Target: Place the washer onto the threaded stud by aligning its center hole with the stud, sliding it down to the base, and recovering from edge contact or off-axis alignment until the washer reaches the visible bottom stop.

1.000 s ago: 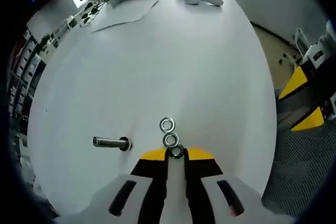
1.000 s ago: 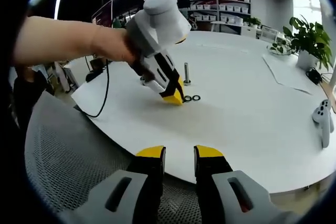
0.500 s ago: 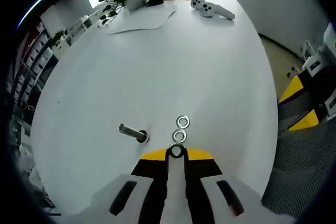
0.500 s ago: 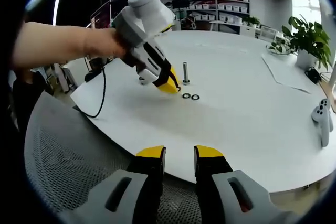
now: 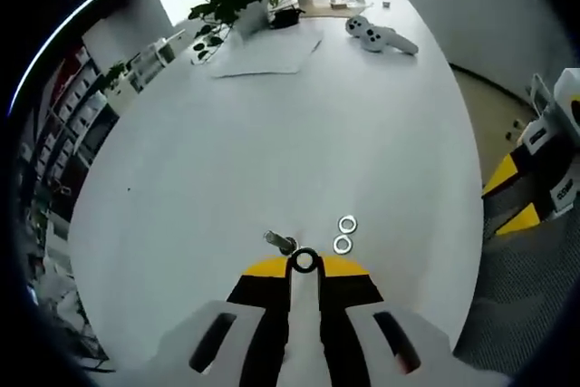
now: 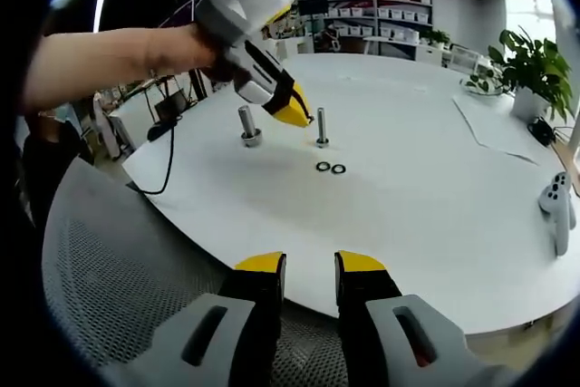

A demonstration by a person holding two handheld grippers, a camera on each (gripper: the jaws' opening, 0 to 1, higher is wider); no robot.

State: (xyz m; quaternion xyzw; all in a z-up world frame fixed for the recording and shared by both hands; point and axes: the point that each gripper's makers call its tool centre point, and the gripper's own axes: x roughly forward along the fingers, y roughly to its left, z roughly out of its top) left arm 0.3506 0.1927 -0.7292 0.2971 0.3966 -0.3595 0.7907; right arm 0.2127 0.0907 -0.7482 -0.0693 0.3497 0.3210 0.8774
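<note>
The left hand-held gripper (image 5: 304,265), clenching a washer (image 5: 304,261), is now hovering beside the stud (image 6: 321,127) — lifted off the table (image 5: 272,133) — alignment next; right hand-held gripper (image 6: 310,269) idling, released

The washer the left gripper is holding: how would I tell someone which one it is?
Start at the white table, near the upright threaded stud. The left gripper hangs beside the stud's top with the washer pinched between its yellow tips. Unlike it, the two spare washers lie flat on the table.
</note>
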